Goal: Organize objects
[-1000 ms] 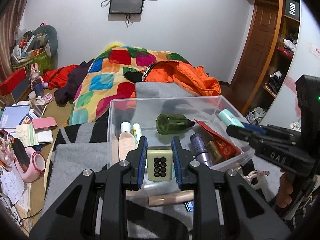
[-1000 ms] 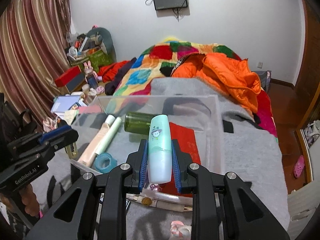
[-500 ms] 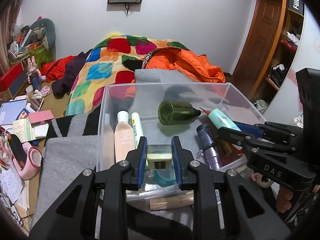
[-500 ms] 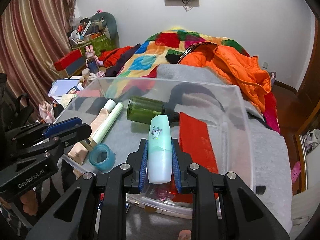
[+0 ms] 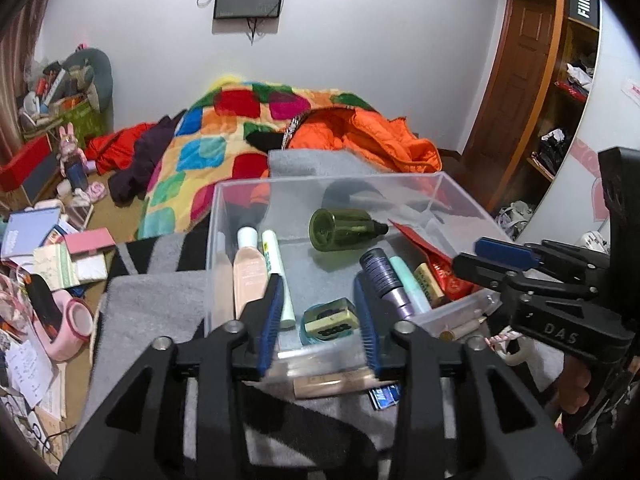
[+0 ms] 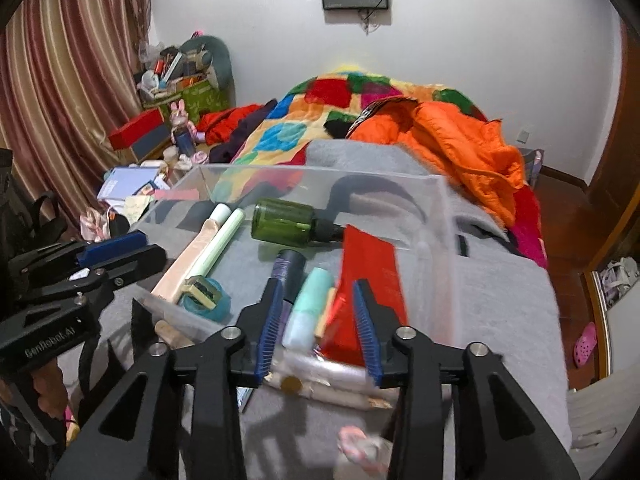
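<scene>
On the bed, atop a grey blanket point(image 5: 160, 304), stands a clear bin point(image 5: 448, 188) that holds the collected toiletries. Left tongs point(image 5: 320, 312) hover over the bin's near edge; their jaws are opening, and the small yellow-green block point(image 5: 330, 320) lies between them on a teal ring point(image 6: 218, 310), clear of both blue pads. Right tongs point(image 6: 316, 312) hover over the same edge further right; their jaws are also opening, and the mint tube point(image 6: 308, 308) lies between them inside the bin, touching neither pad as far as the blurred view shows. Both tongs grip nothing. Bin contents, left to right in the left view: 1 peach bottle point(image 5: 250, 272), 1 pale green tube point(image 5: 276, 264), the block on the ring, 1 purple bottle point(image 5: 386, 276), the mint tube, 1 small yellow tube point(image 5: 428, 284) and 1 red packet point(image 5: 434, 260). A green bottle point(image 5: 344, 229) lies on its side toward the far wall, cap pointing right. Just outside the near wall, a beige tube point(image 5: 336, 382) lies on the blanket. An orange jacket point(image 6: 460, 144) and a patchwork quilt point(image 5: 200, 160) lie beyond the bin.
</scene>
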A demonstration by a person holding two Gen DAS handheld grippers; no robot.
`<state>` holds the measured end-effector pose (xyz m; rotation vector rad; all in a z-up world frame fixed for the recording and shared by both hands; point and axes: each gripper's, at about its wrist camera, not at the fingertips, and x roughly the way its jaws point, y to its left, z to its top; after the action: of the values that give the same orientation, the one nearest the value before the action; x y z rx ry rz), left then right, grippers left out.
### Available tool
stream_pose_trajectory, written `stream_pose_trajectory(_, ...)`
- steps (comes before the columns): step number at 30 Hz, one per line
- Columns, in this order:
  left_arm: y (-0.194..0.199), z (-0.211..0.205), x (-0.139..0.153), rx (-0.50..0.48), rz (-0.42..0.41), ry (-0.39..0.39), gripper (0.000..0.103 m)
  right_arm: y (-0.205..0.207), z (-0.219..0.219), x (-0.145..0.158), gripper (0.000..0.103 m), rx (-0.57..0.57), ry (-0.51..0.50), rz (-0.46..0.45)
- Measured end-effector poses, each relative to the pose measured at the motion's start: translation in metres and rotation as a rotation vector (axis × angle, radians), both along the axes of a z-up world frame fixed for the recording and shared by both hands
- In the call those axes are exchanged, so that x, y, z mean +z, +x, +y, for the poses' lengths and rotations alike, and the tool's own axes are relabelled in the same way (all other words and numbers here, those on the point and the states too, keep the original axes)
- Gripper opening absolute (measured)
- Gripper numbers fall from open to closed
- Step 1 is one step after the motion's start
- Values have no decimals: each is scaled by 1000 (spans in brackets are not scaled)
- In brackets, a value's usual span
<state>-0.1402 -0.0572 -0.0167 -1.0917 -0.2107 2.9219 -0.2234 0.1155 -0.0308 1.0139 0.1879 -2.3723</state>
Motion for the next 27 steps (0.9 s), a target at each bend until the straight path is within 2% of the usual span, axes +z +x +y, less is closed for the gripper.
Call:
stream_pose_trajectory(6,23,11,15,-16,43,-8,59,18,41,11,46,-67,-35,20)
stream_pose_trajectory(10,35,24,13,-43,42,0,63,35,63,5,54,-96,-34,17)
stream_pose_trajectory(14,40,38,5,-66,20,-2,63,50,80,-10,54,-120,-32,-24)
stream_pose_trajectory(21,42,65,-20,-122,-46,31,63,65,100,-35,54,-158,-152,-154)
stream_pose_trajectory(23,43,70,-27,-131,-64,40,63,67,98,-40,46,-148,-165,-180)
stream_pose_trajectory(27,44,77,-35,-138,-85,48,63,60,87,-46,42,-135,-181,-210)
